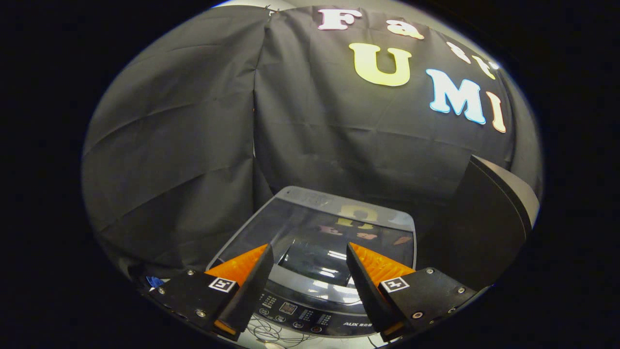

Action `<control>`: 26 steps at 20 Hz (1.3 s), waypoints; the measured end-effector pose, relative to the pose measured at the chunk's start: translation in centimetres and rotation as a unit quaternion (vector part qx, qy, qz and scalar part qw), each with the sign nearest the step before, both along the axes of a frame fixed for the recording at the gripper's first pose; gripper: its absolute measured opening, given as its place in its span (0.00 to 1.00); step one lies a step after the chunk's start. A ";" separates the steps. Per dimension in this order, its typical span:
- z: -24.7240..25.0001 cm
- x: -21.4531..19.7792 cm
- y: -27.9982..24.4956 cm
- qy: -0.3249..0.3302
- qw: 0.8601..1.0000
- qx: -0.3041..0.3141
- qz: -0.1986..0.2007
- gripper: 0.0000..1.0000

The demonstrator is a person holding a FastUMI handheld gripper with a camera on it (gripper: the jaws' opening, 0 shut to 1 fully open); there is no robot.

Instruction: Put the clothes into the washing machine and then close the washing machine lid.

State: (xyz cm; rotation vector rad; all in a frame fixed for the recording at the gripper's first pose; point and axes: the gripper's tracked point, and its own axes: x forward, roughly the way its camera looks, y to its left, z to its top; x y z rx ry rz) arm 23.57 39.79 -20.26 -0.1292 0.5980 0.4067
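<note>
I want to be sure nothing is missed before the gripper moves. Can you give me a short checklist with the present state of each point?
1. Washing machine just ahead of the fingers: ok.
2. Lid state: down flat, closed over the tub; not ok for loading clothes.
3. Gripper open, nothing between its fingers: ok.
4. Clothes located: cannot tell.
5. Control panel clear of the fingers: ok, it lies below and between them, untouched.
6. Dark curved object beside the machine, apart from the fingers: ok.

Shut glass lid [334, 228] covering washing machine [310, 310] top, blocking entry. Open claw [310, 259] holding nothing, hovering above. Dark upright panel [489, 218] crowding right edge.
</note>
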 end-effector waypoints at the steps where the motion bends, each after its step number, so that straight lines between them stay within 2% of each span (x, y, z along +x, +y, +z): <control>1: 0.0 -0.1 -0.2 0.000 1.000 -0.001 0.000 0.93; 7: 2.0 -0.4 -2.1 -0.015 1.000 0.004 -0.018 0.93; 11: 5.0 -1.2 -4.0 -0.034 0.998 0.027 -0.034 0.93; 14: 8.2 -2.2 -6.0 -0.059 0.997 0.046 -0.029 0.93; 21: 14.0 -4.9 -16.3 -0.113 0.989 0.083 -0.042 0.93; 26: 17.0 -7.2 -24.6 -0.148 0.981 0.097 -0.076 0.93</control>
